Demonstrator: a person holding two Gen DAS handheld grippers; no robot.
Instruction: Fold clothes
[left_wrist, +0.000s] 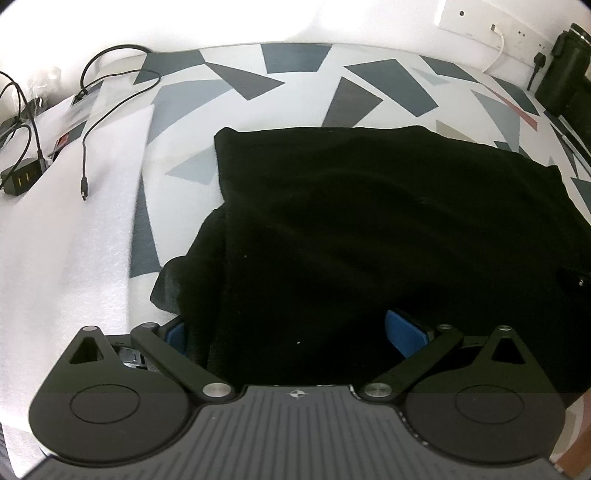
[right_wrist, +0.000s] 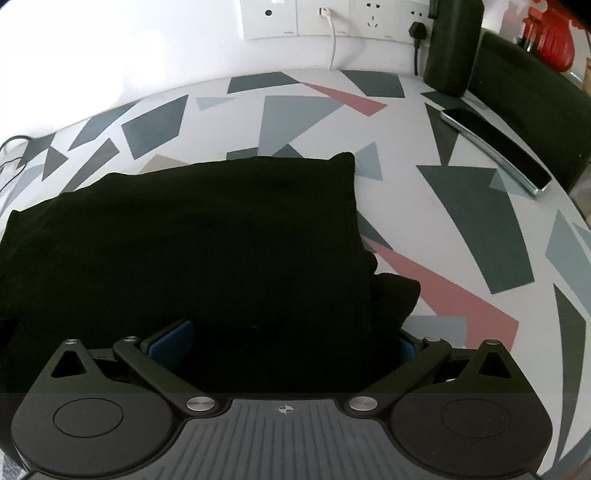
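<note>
A black garment (left_wrist: 369, 229) lies folded into a rough rectangle on the patterned table (left_wrist: 236, 74). In the left wrist view its left edge bunches into a small flap (left_wrist: 177, 284). My left gripper (left_wrist: 290, 332) is open, and its blue pads (left_wrist: 402, 330) stand wide apart on either side of the garment's near edge. The right wrist view shows the same garment (right_wrist: 207, 240) with its right corner raised (right_wrist: 343, 162). My right gripper (right_wrist: 290, 343) is open too, its blue pads (right_wrist: 173, 339) straddling the near right edge of the cloth.
Black cables (left_wrist: 85, 147) and a charger (left_wrist: 22, 179) lie on white foam sheet (left_wrist: 66, 240) at the left. A phone (right_wrist: 495, 147) lies at the right, near a dark bag (right_wrist: 532, 110) and a black bottle (right_wrist: 452, 44). Wall sockets (right_wrist: 332, 18) sit behind the table.
</note>
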